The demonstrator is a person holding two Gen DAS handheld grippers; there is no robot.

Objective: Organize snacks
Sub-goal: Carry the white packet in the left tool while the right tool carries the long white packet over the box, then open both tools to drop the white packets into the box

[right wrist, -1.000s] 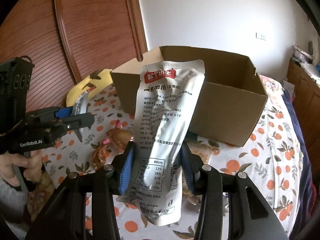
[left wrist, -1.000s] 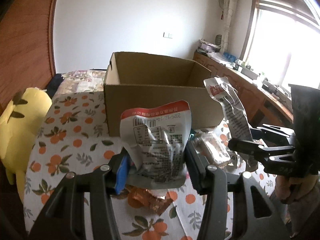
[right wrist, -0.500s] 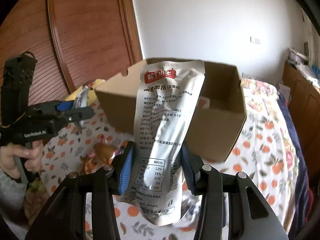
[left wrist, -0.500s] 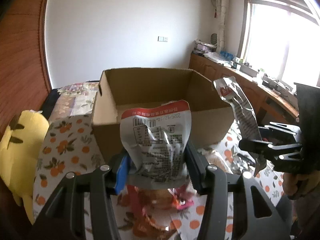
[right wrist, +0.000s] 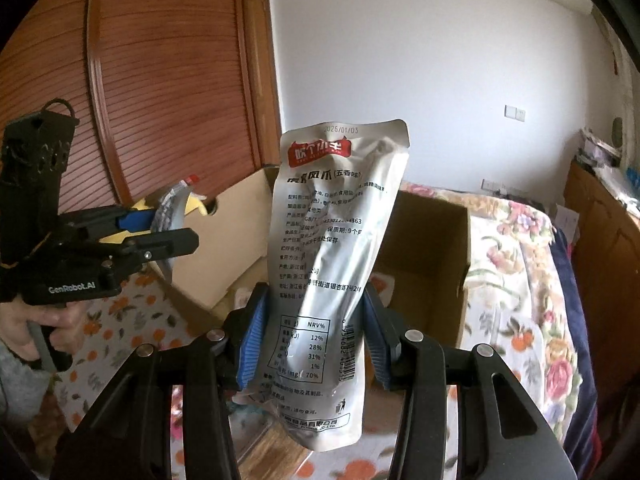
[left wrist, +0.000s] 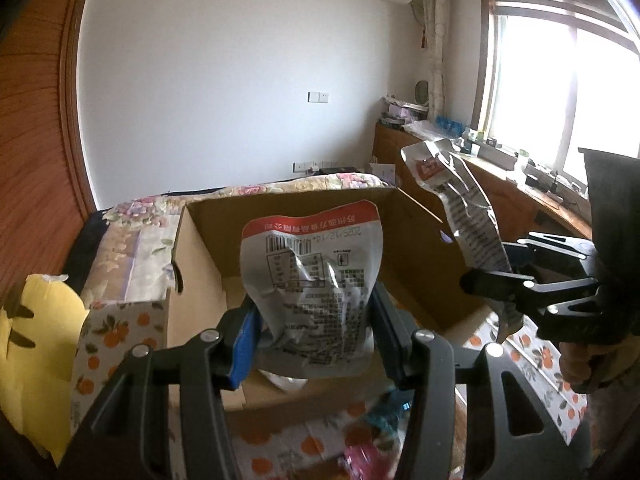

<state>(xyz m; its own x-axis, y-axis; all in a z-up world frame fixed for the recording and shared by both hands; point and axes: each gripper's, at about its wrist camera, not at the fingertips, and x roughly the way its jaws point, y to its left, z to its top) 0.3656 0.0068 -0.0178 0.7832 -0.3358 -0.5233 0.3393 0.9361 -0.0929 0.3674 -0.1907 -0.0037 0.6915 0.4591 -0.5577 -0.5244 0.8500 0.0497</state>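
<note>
My left gripper (left wrist: 314, 336) is shut on a short silver snack pouch with a red top band (left wrist: 312, 280), held upright over the open cardboard box (left wrist: 208, 240). Between the blue pads of my right gripper (right wrist: 316, 336) stands a tall silver pouch with a red logo (right wrist: 336, 216), gripped near its lower half, above the same box (right wrist: 432, 248). The right gripper (left wrist: 492, 280) and its pouch (left wrist: 468, 208) show at the right of the left wrist view; the left gripper (right wrist: 176, 236) shows at the left of the right wrist view. Something pale lies on the box floor.
The box sits on a cloth printed with oranges (left wrist: 120, 328), with loose snack wrappers (left wrist: 360, 452) near the front edge. A yellow plush toy (left wrist: 36, 352) lies left of the box. A wooden sliding door (right wrist: 160, 80) stands at the left and a counter (left wrist: 520, 196) under the window.
Both grippers have risen and moved forward with their pouches, from in front of the box to over its open top. The snacks on the cloth have slid toward the bottom of the views.
</note>
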